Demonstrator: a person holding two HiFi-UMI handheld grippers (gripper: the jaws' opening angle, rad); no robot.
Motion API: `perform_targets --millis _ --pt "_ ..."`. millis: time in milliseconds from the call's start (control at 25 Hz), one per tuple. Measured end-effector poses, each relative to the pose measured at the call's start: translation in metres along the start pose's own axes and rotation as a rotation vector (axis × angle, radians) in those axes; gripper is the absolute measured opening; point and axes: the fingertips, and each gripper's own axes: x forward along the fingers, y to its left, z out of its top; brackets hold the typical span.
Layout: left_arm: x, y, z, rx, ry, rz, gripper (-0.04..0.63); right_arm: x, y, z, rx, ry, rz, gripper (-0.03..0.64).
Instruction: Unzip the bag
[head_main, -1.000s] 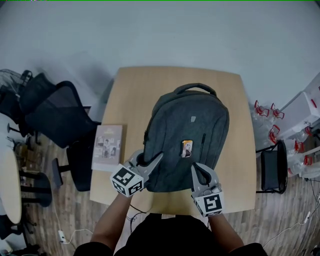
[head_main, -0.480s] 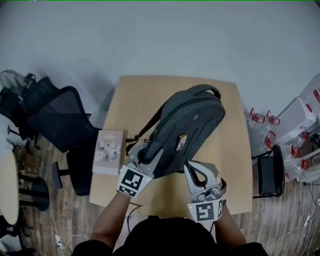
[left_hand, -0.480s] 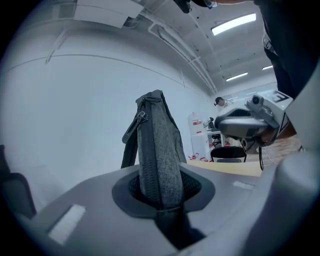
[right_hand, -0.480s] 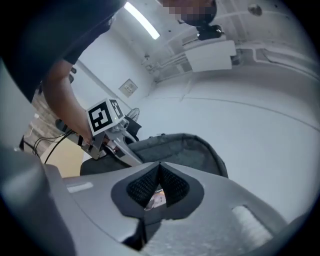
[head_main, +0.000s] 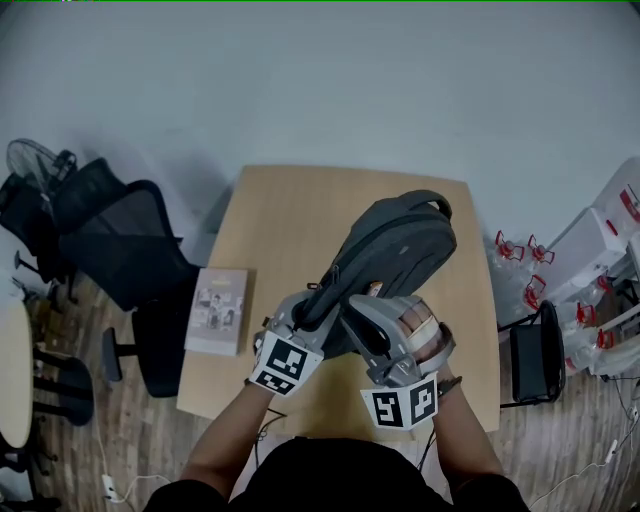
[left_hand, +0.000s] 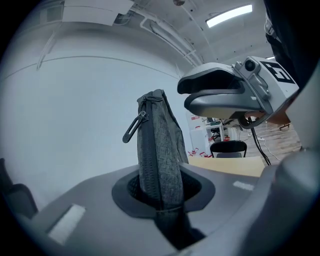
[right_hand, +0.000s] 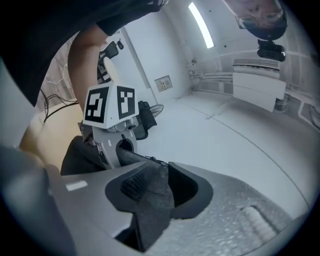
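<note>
A grey backpack (head_main: 400, 235) stands tipped up on its side on the wooden table (head_main: 270, 220), handle at the far end. My left gripper (head_main: 305, 318) is shut on the near edge of the bag, and in the left gripper view the zippered seam (left_hand: 157, 145) is pinched between its jaws, with a dark zipper pull (left_hand: 134, 127) hanging at the left. My right gripper (head_main: 368, 318) sits close beside it at the same near end. Its jaws have just been opening. A fold of grey fabric (right_hand: 150, 195) still lies between them, with a dark gap at its right side.
A book (head_main: 218, 310) lies at the table's left edge. Black office chairs (head_main: 110, 240) stand to the left, and another black chair (head_main: 530, 350) and white racks with red-capped bottles (head_main: 525, 255) to the right. A cable runs across the wooden floor.
The backpack went from lying flat to tipped up on its side. Both grippers rose and drew together at its near end. The right one rolled over.
</note>
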Motion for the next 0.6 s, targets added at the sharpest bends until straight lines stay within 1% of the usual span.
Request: perform_targets --millis 80,360,600 --pt "0.001 -0.002 0.001 0.007 0.002 -0.005 0.104 0.004 -0.001 -0.005 -0.043 0.017 0.014 0.124" --pt "0.007 -0.007 0.006 0.041 0.042 0.005 0.104 0.01 -0.009 -0.01 -0.177 0.032 0.019 0.132" --pt "0.01 -0.013 0.009 0.067 0.051 0.0 0.106 0.01 -0.015 -0.013 -0.26 0.047 0.014 0.132"
